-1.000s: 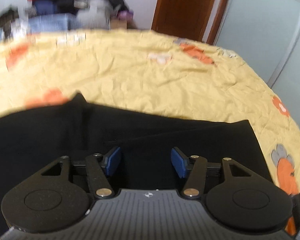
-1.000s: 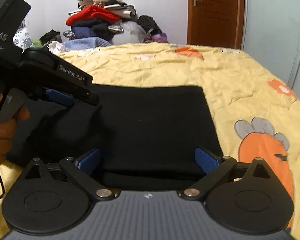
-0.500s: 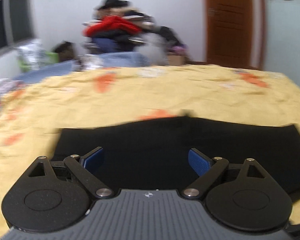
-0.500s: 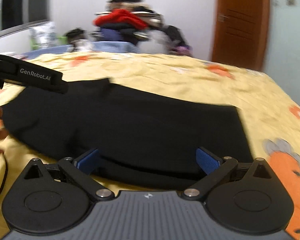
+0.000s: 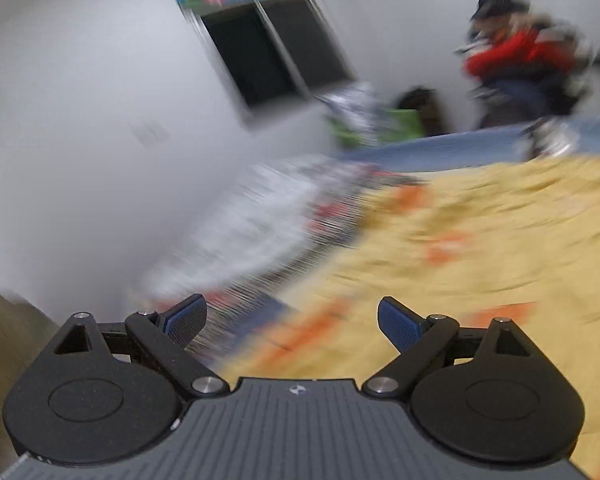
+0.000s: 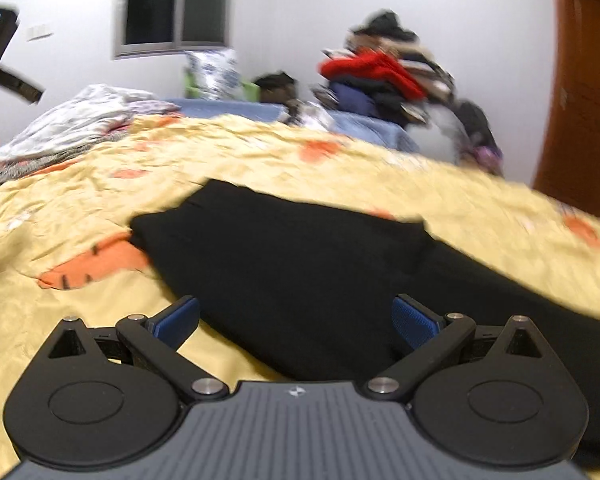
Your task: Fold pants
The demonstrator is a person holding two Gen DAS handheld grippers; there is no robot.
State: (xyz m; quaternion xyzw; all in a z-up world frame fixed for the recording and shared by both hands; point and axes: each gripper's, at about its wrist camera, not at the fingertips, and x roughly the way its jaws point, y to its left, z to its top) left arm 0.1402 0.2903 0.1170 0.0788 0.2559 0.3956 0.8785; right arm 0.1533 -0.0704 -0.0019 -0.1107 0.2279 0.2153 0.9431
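The black pants [image 6: 300,276] lie folded on the yellow bedspread [image 6: 80,340]. The right gripper [image 6: 296,320] hangs over their near edge, jaws apart and empty. The left gripper [image 5: 292,320] (view badly blurred) is also spread wide, holding nothing.

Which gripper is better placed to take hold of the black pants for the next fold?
Right. The right gripper stands open directly over the black pants on the yellow bedspread. The left gripper, also open, faces the wall; no pants in its view.

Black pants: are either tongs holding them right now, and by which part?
Nothing is held. The left tongs stand open over the yellow bedspread; the right tongs stand open above the black pants, pads not pressing the cloth.
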